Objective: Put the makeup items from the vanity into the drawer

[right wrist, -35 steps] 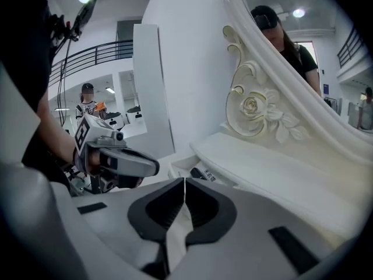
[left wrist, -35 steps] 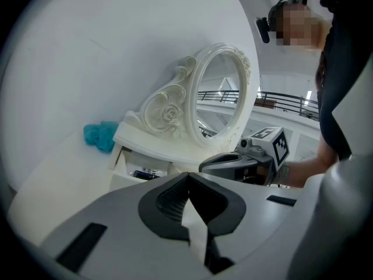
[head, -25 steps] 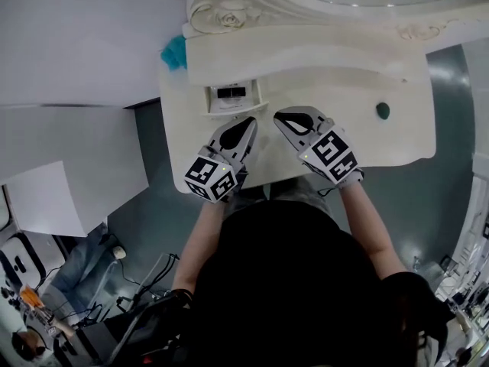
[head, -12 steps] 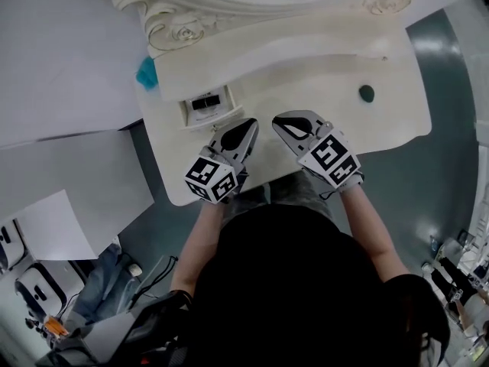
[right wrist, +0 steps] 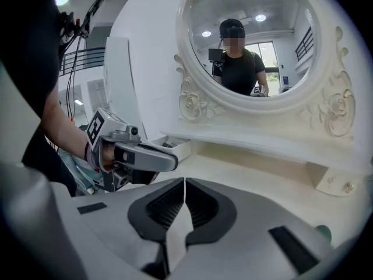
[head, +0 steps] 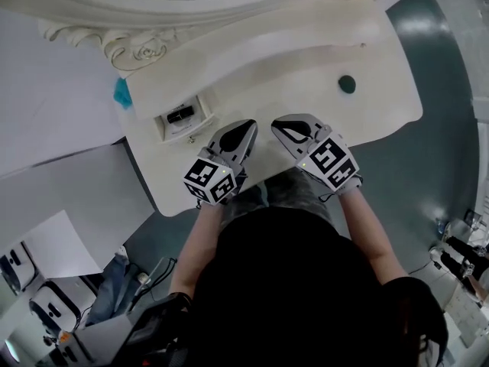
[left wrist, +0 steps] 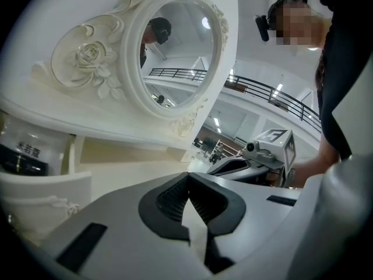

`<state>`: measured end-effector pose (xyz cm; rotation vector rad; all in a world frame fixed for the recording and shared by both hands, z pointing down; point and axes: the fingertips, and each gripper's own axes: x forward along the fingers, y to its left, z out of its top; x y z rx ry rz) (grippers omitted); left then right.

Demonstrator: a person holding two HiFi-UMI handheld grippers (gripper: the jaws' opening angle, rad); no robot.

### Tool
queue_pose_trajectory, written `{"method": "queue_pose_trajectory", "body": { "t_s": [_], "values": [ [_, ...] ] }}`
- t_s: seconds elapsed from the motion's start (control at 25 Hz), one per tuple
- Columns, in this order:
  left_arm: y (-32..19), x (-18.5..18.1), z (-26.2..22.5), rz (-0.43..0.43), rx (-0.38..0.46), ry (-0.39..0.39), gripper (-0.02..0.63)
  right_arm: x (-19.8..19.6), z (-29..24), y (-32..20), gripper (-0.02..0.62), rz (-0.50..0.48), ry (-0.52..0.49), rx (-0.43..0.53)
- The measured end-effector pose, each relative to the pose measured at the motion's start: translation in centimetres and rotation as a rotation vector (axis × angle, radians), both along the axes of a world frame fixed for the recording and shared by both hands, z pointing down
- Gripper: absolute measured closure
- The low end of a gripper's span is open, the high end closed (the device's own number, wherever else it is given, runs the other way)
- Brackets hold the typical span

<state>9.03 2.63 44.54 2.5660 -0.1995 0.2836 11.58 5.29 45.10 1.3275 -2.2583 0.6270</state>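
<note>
Drawer (head: pixel 179 118) has slid leftward in head view; grippers hold same spot. Left gripper (head: pixel 243 128) and right gripper (head: pixel 289 125) both closed, empty. Drawer open, dark item inside. Small green item (head: pixel 347 84) left on vanity top (head: pixel 290 67), well apart from right gripper; likely next.

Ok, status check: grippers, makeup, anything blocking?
Shut and empty: left gripper, right gripper. One dark round item on vanity, right side; drawer open. Nothing blocking.
</note>
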Motion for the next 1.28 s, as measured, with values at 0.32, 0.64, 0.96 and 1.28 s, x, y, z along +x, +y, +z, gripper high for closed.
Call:
{"method": "queue_pose_trajectory", "body": {
  "t_s": [0.32, 0.64, 0.96, 1.28],
  "values": [
    [1.7, 4.4, 1.0, 0.05, -0.009, -0.01, 0.595, 3.9, 1.0, 2.1, 0.569, 0.05, -0.012, -0.012],
    [3.4, 8.3, 1.8, 0.095, -0.042, -0.016, 0.595, 8.8, 2.4, 3.6, 0.568, 0.143, -0.005, -0.031],
    [3.5, 11.0, 2.4, 0.121, -0.053, -0.028, 0.595, 17.9, 4.9, 5.0, 0.563, 0.366, 0.148, -0.084],
    [3.3, 11.9, 3.6, 0.124, -0.071, -0.052, 0.595, 22.2, 7.6, 5.6, 0.487, 0.373, 0.332, -0.146]
  ]
}}
